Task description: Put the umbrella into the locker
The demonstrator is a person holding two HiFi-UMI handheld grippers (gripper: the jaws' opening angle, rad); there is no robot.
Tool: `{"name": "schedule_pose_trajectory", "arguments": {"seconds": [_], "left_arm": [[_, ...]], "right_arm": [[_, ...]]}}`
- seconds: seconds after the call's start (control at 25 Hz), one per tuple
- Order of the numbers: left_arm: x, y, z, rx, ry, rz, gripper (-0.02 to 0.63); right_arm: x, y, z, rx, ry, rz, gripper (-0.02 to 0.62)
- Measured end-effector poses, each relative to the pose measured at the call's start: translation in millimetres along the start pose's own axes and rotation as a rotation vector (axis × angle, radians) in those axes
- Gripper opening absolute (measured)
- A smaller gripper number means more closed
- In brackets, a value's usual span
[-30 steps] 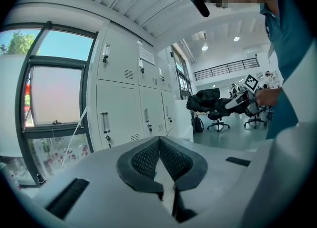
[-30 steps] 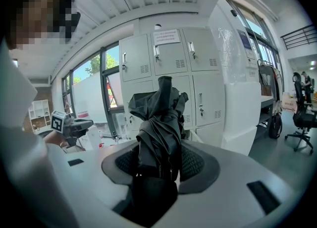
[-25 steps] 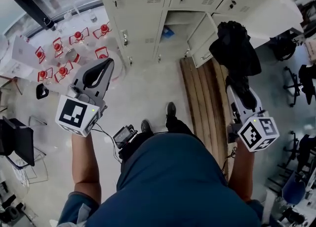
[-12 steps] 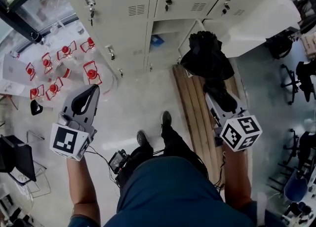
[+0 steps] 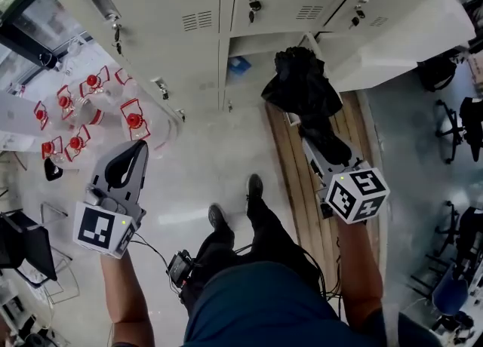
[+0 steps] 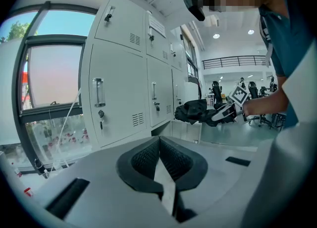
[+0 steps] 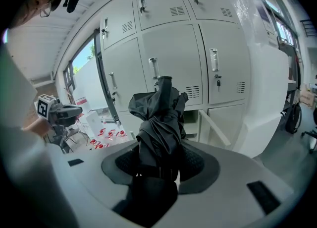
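A folded black umbrella [image 5: 302,85] [image 7: 161,115] sticks out of my right gripper [image 5: 321,140] [image 7: 159,153], which is shut on its lower part. The umbrella's tip hangs just in front of the open lower locker compartment [image 5: 240,53] [image 7: 194,122], outside it. The left gripper view shows the umbrella [image 6: 193,111] and right gripper [image 6: 225,113] from the side. My left gripper [image 5: 140,147] [image 6: 159,139] is shut with nothing in it, out over the floor to the left, away from the lockers.
Beige lockers [image 5: 189,6] line the far side, the others closed with keys. The open door [image 5: 311,42] swings right beside a white cabinet [image 5: 407,32]. A wooden slatted bench [image 5: 290,164] lies under my right arm. Red-capped clear items [image 5: 83,108] sit far left.
Both grippers have sunk and come forward towards the lockers. The umbrella has travelled with the right gripper and now hangs closer to the open lower compartment. The left gripper's jaws stay closed.
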State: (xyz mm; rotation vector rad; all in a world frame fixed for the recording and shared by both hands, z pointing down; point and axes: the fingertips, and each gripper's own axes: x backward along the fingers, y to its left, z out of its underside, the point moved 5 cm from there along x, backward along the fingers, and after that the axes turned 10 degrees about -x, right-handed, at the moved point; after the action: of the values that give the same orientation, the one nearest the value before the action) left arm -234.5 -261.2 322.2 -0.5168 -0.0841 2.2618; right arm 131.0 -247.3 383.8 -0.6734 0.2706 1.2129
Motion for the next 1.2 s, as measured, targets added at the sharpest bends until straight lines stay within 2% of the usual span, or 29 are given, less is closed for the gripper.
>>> {"name": "schedule_pose_trajectory", "arguments": {"seconds": [0.6,1.2], "left_arm": [[-62.2,1.1,33.8,0.049,0.024,-0.015,0.018],[-106.7,1.3,88.9,0.140,0.050,-0.043,0.018]], "right_arm": [[-88.9,-38.2,10.4,0.006,0.040,-0.030,0.209],[-199.7,-67.7,38.9,0.008,0.056,-0.047,0.209]]}}
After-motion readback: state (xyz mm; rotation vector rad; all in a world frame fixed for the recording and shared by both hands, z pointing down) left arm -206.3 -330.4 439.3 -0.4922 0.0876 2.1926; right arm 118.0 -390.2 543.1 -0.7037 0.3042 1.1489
